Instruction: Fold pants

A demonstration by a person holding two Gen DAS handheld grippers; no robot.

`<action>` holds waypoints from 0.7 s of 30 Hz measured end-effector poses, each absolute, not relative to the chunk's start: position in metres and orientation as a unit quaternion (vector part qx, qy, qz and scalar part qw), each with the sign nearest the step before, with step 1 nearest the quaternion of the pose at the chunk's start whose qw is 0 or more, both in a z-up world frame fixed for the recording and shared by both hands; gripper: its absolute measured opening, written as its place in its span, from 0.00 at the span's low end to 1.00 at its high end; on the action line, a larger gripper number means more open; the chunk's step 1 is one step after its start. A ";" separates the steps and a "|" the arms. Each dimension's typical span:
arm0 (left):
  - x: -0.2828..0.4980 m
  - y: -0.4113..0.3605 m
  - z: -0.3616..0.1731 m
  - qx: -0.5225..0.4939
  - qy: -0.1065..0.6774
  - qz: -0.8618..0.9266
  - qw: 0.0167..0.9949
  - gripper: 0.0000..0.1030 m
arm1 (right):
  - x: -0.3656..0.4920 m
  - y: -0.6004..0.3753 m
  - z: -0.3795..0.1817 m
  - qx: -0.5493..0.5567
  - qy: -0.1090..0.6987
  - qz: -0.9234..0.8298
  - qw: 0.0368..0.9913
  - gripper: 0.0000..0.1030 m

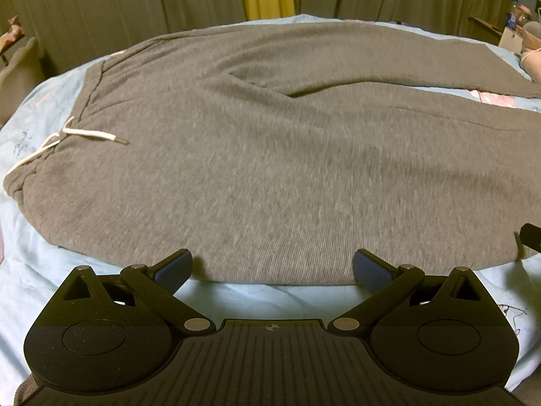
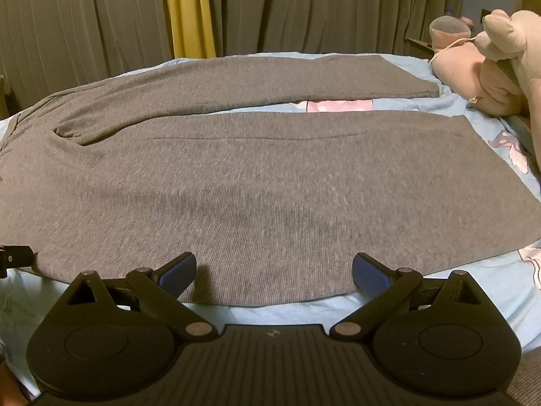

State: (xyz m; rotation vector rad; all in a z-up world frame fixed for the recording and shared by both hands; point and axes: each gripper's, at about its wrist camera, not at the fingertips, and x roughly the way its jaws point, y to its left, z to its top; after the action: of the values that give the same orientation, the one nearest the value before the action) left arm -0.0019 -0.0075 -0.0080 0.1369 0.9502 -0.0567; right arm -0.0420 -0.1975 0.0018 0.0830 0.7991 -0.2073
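Grey sweatpants (image 1: 270,155) lie spread flat on a light blue bed sheet (image 1: 263,299), waistband to the left with a white drawstring (image 1: 91,134). Both legs run to the right, the far leg (image 2: 257,84) angled away from the near leg (image 2: 270,186). My left gripper (image 1: 272,267) is open at the near edge of the pants by the hip, its blue pads (image 1: 174,269) straddling the hem edge. My right gripper (image 2: 274,270) is open over the near edge of the near leg, nothing between its fingers. Part of the other gripper (image 2: 15,257) shows at the left edge.
Plush toys (image 2: 487,64) lie at the right end of the bed beyond the leg cuffs. Drab curtains with a yellow strip (image 2: 187,10) hang behind the bed. A shelf with bottles (image 1: 517,17) is at the far right. Sheet (image 2: 277,311) shows in front of the pants.
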 end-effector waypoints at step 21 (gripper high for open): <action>-0.004 -0.008 -0.006 0.064 0.451 -0.027 0.890 1.00 | -0.044 -0.200 0.005 0.051 0.381 -0.090 0.919 0.96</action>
State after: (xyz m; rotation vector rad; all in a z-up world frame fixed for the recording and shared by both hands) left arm -0.0040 -0.0078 -0.0055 0.1325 0.9357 -0.0563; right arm -0.0438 -0.2001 0.0046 0.1047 0.7831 -0.1851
